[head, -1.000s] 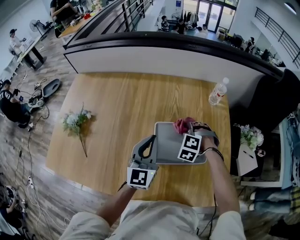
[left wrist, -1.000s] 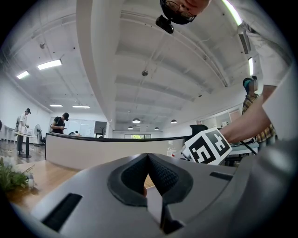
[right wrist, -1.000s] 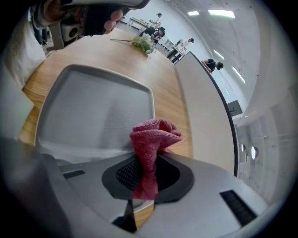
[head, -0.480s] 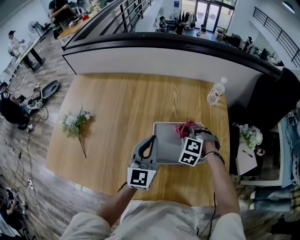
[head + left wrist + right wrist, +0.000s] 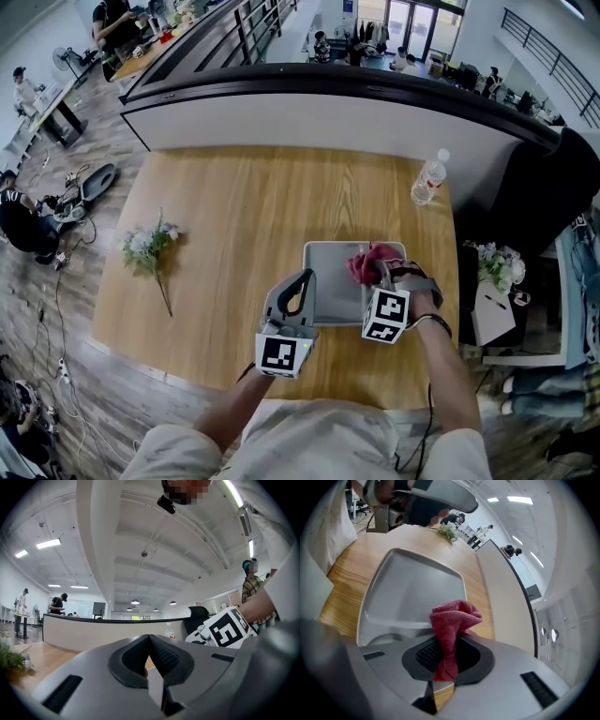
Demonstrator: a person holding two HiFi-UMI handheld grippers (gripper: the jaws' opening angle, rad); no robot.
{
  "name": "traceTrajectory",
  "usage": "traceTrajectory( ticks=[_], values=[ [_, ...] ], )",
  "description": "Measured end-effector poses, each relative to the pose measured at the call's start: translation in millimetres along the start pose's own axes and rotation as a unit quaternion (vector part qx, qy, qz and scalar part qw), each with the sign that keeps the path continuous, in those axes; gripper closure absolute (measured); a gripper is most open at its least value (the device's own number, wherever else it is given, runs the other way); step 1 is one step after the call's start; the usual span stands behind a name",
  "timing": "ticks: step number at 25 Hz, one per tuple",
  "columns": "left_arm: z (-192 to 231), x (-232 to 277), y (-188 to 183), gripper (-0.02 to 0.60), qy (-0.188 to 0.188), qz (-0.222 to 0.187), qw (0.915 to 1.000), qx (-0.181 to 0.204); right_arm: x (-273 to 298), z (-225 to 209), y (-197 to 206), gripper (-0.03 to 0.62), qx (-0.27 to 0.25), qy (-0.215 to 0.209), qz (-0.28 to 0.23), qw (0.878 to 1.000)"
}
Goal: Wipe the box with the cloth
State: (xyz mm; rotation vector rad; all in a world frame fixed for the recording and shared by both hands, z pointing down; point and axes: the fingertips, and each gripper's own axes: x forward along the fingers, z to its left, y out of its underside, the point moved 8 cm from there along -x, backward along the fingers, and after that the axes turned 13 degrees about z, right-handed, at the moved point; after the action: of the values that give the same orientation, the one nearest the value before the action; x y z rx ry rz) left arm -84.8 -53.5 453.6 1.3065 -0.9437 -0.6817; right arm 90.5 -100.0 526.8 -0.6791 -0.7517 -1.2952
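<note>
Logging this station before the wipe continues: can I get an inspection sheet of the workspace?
Surface: wooden table.
Job's things: grey box near the table's front edge; red cloth above its right part.
Clutter: water bottle at the far right corner; flower bunch at left.
Grippers: left gripper jaws together, by the box's left edge; right gripper clamped on the cloth.
Cables: cables on the floor, left.
Surroundings: curved counter behind; people at desks.

No legible text, brand, number or sign is found in any view. The left marker cube and right marker cube bear only black-and-white square patterns, no letters. The label on the water bottle is too small to read.
</note>
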Motion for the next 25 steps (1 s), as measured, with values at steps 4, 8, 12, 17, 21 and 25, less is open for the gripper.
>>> traceTrajectory(
  ticks=[4,8,12,17,21,25],
  values=[
    [1,0,0,0.569,-0.002,0.001,1.0000,0.000,-5,8,-4,0.526,-0.003,-0.007,-0.006,1.000],
    [-1,0,1,0.569,-0.002,0.001,1.0000,0.000,-13,12,-6,0.526,-0.012,-0.018,0.000,1.000],
    [-2,-1,0,0.569,-0.001,0.000,1.0000,-0.001,-19,18,-6,0.526,-0.008,-0.032,0.003,0.999],
    [-4,-1,1,0.569,0.000,0.001,1.0000,0.002,-28,28,-6,0.526,-0.010,-0.044,0.004,0.999],
    [-5,-1,0,0.569,0.001,0.002,1.0000,-0.002,-33,34,-4,0.526,-0.010,-0.049,0.006,0.999],
    [-4,-1,1,0.569,0.002,0.003,1.0000,-0.001,-38,39,-2,0.526,-0.007,-0.059,0.006,0.998]
  ],
)
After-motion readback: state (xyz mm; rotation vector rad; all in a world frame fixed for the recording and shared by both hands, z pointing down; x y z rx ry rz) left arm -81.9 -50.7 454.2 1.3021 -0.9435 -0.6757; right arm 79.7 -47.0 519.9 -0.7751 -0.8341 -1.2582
